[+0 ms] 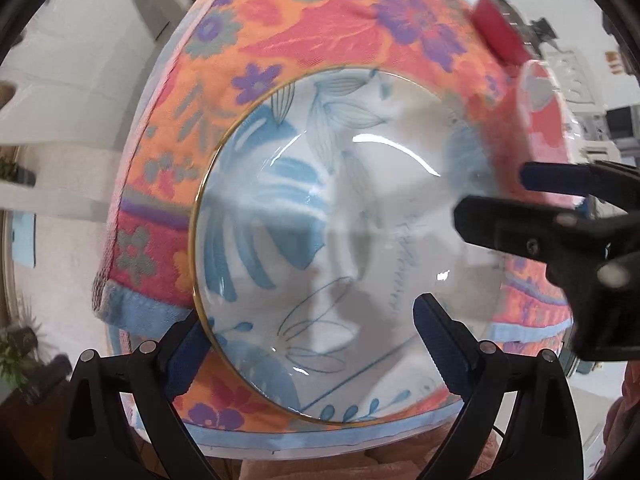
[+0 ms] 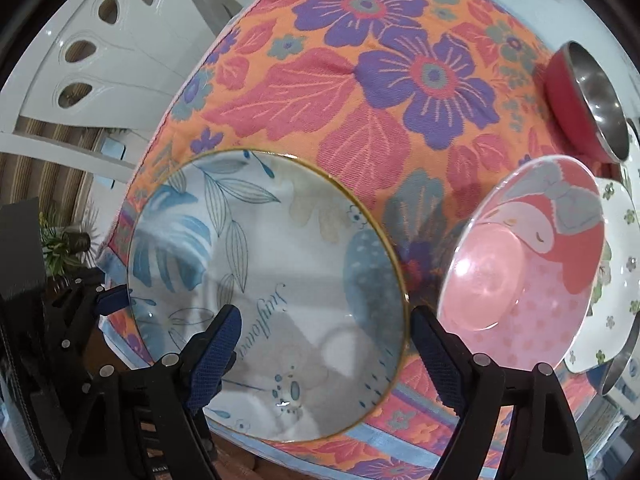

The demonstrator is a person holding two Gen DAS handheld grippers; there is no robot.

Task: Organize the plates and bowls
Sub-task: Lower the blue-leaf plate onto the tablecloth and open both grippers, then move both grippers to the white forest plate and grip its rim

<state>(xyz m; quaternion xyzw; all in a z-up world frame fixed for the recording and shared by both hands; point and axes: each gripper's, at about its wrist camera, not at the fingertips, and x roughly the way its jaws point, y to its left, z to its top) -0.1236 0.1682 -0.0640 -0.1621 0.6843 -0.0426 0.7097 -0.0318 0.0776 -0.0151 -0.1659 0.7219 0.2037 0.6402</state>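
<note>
A floral cloth (image 2: 360, 92) in orange, pink and purple with a pale blue border covers the tabletop. Beyond its far left edge stands a white chair (image 2: 120, 36) whose back has teardrop cut-outs, over a striped floor (image 2: 44, 160). A small potted plant (image 2: 66, 244) sits low at the left, beside the cloth's edge.
</note>
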